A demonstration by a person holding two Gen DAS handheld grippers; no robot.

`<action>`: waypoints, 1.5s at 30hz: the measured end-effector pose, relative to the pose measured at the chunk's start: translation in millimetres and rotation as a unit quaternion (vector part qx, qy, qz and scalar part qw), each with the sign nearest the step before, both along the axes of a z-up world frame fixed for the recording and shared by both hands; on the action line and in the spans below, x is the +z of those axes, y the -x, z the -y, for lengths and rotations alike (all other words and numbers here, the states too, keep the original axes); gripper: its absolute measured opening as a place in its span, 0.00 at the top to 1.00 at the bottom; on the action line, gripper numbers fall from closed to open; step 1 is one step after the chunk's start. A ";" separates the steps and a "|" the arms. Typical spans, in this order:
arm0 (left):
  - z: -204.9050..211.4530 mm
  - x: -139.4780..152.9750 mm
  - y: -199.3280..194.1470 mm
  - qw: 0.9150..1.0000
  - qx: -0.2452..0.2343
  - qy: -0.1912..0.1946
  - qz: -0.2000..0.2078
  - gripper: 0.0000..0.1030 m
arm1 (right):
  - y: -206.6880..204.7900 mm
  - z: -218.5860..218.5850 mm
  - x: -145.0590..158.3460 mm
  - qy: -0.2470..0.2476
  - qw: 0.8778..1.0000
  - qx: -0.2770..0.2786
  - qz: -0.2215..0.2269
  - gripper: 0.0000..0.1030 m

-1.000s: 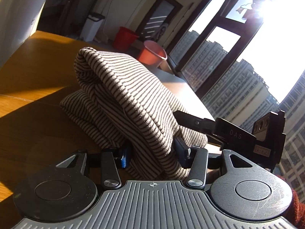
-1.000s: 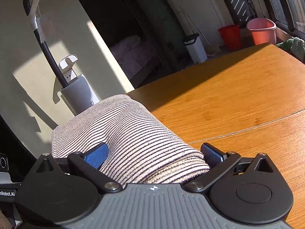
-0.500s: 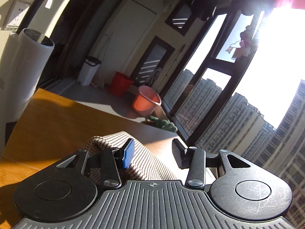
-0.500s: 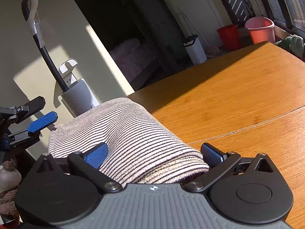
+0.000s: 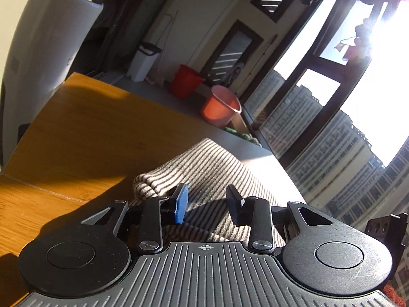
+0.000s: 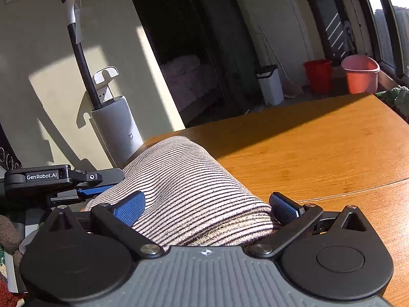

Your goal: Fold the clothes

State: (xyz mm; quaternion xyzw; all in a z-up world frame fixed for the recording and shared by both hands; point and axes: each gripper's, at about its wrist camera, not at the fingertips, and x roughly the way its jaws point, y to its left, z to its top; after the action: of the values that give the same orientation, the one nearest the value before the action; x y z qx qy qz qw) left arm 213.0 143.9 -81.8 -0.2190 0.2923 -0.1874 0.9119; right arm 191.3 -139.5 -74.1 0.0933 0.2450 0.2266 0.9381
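Striped garment (image 6: pixel 189 192) lies bunched on wooden table (image 6: pixel 319 140), near its edge; sun across cloth and tabletop; left gripper (image 5: pixel 208 202) above garment, fingers apart, nothing between them; right gripper (image 6: pixel 207 208) fingers spread wide on either side of thick fold, blue pads (image 6: pixel 129 206) against cloth, whether actually squeezing cannot tell; red bucket (image 5: pixel 185 80) and pink bucket (image 5: pixel 221 108) on floor past table, by window.

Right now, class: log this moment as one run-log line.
task: fold clothes | left gripper: open above striped garment | right gripper: open, fingers straddling garment | garment: bunched on wooden table
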 end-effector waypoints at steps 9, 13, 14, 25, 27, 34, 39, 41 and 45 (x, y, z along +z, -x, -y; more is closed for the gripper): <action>-2.7 12.6 10.6 1.000 0.022 0.007 -0.009 0.51 | 4.1 -24.1 -2.7 0.075 0.997 0.020 0.003 0.00; 0.1 25.2 34.6 1.000 0.011 0.008 -0.007 0.40 | 2.8 -22.4 -2.6 0.071 0.997 0.019 -0.004 0.00; 2.8 24.0 38.8 1.000 0.005 0.007 -0.015 0.39 | 2.4 -22.0 -2.6 0.070 0.997 0.019 -0.005 0.00; 30.2 -8.2 36.6 0.998 -0.040 -0.017 -0.048 0.43 | -8.4 13.1 40.3 0.025 0.999 0.042 -0.007 0.00; 30.2 -9.3 35.4 0.998 -0.041 -0.017 -0.048 0.42 | -21.4 21.2 50.3 -0.001 1.000 0.031 -0.007 0.00; 28.4 -11.8 36.7 0.998 -0.041 -0.017 -0.048 0.40 | -67.0 -25.8 37.2 0.049 0.996 0.067 -0.030 0.16; 26.1 -14.3 37.5 0.998 -0.036 -0.018 -0.049 0.39 | -91.1 -44.6 9.3 0.061 0.992 0.067 -0.087 0.00; 22.3 -17.0 36.9 0.998 -0.037 -0.007 -0.054 0.38 | -87.9 -27.9 7.8 0.027 0.994 0.059 -0.093 0.00; 18.4 -20.6 36.7 0.998 -0.039 0.004 -0.058 0.33 | -69.0 -1.7 0.8 -0.015 0.993 0.058 -0.104 0.00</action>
State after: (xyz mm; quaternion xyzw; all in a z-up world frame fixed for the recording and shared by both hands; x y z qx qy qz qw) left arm 176.3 125.5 -102.4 -0.2213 0.3523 -0.2110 0.8845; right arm 260.2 -137.8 -73.4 0.1157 0.3427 0.2735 0.8913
